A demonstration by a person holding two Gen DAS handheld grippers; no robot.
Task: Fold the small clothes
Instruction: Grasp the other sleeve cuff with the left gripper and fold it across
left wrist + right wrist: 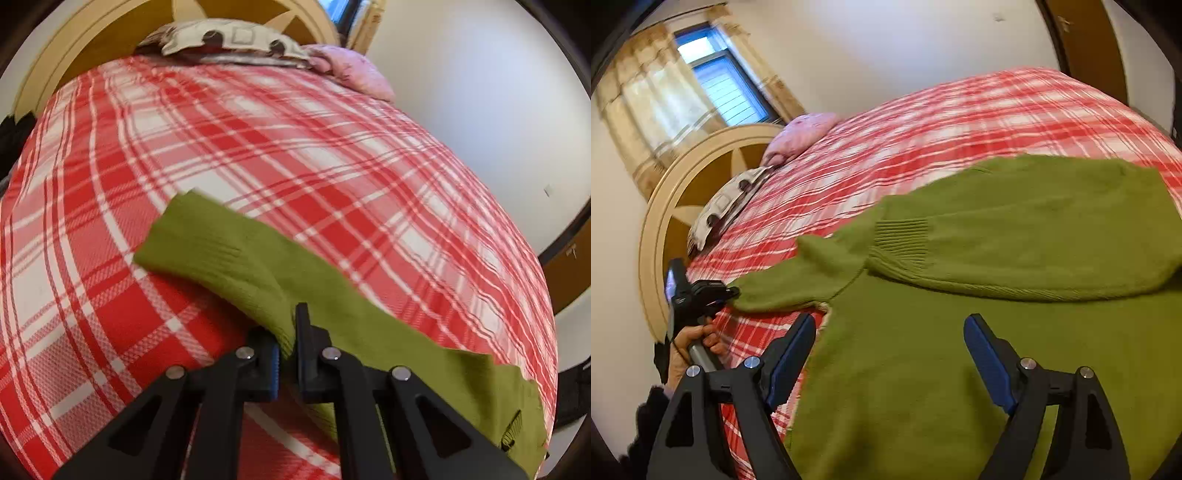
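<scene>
pillows (236, 38) lie well beyond green sweater (960, 350), unobstructed.

Left gripper (287, 345): jaws clamped tight, angled downward (a hand (687, 346) grips its handle). Right gripper (890, 354): jaws spread wide, nothing pinched.
</scene>
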